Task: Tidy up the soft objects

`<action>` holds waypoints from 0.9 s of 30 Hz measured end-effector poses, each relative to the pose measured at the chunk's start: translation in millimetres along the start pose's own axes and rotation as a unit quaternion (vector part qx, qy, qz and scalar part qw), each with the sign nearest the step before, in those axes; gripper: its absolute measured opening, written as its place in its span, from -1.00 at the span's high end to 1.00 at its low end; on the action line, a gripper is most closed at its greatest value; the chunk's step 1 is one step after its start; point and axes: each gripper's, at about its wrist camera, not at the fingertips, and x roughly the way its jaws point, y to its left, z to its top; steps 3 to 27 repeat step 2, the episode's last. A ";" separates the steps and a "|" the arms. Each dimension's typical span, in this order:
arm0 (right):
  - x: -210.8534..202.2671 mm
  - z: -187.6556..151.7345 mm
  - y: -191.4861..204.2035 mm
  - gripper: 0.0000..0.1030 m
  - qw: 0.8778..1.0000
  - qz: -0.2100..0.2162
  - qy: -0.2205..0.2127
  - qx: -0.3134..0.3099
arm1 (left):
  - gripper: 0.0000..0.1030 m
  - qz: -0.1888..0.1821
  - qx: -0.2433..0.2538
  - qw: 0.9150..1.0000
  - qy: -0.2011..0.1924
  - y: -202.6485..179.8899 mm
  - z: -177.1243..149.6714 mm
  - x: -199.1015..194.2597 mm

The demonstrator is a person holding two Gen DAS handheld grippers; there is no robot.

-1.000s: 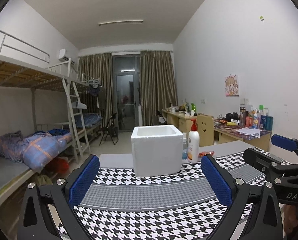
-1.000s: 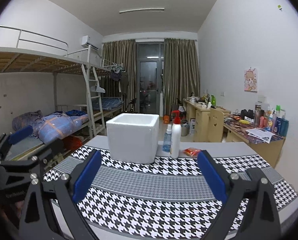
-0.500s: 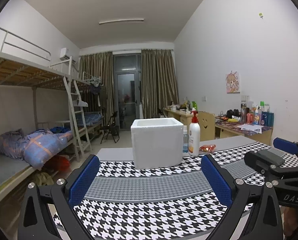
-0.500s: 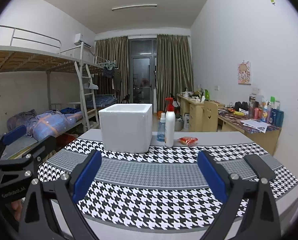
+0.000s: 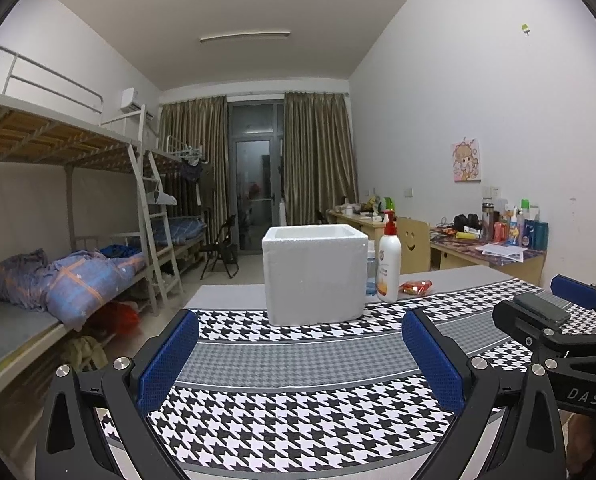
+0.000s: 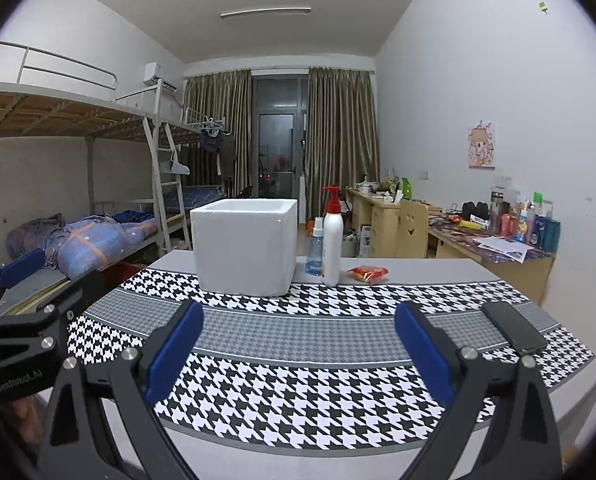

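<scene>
One red soft packet [image 6: 367, 273] is seen lying just right of one white pump bottle [image 6: 332, 248], beside one blue spray bottle [image 6: 314, 258] and one white foam box [image 6: 245, 245]. Two grippers, left gripper [image 5: 299, 356] and right gripper [image 6: 298, 348], are held spread and empty. One phone [image 6: 513, 327] is seen far right of the box.

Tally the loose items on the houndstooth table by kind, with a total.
Foam box: 1
Pump bottle: 1
Blue spray bottle: 1
Red packet: 1
Black phone: 1
Total: 5
</scene>
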 end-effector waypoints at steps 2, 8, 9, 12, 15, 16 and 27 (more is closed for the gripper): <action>1.9 -0.2 -1.0 -0.91 1.000 0.002 0.005 0.003 | -0.98 -0.008 -0.001 1.000 0.003 0.0 -1.0 0.4; 1.9 -0.2 -1.0 -0.91 1.000 0.002 0.005 0.003 | -0.98 -0.008 -0.001 1.000 0.003 0.0 -1.0 0.4; 1.9 -0.2 -1.0 -0.91 1.000 0.002 0.005 0.003 | -0.98 -0.008 -0.001 1.000 0.003 0.0 -1.0 0.4; 1.9 -0.2 -1.0 -0.91 1.000 0.002 0.005 0.003 | -0.98 -0.008 -0.001 1.000 0.003 0.0 -1.0 0.4; 1.9 -0.2 -1.0 -0.91 1.000 0.002 0.005 0.003 | -0.98 -0.008 -0.001 1.000 0.003 0.0 -1.0 0.4; 1.9 -0.2 -1.0 -0.91 1.000 0.002 0.005 0.003 | -0.98 -0.008 -0.001 1.000 0.003 0.0 -1.0 0.4; 1.9 -0.2 -1.0 -0.91 1.000 0.002 0.005 0.003 | -0.98 -0.008 -0.001 1.000 0.003 0.0 -1.0 0.4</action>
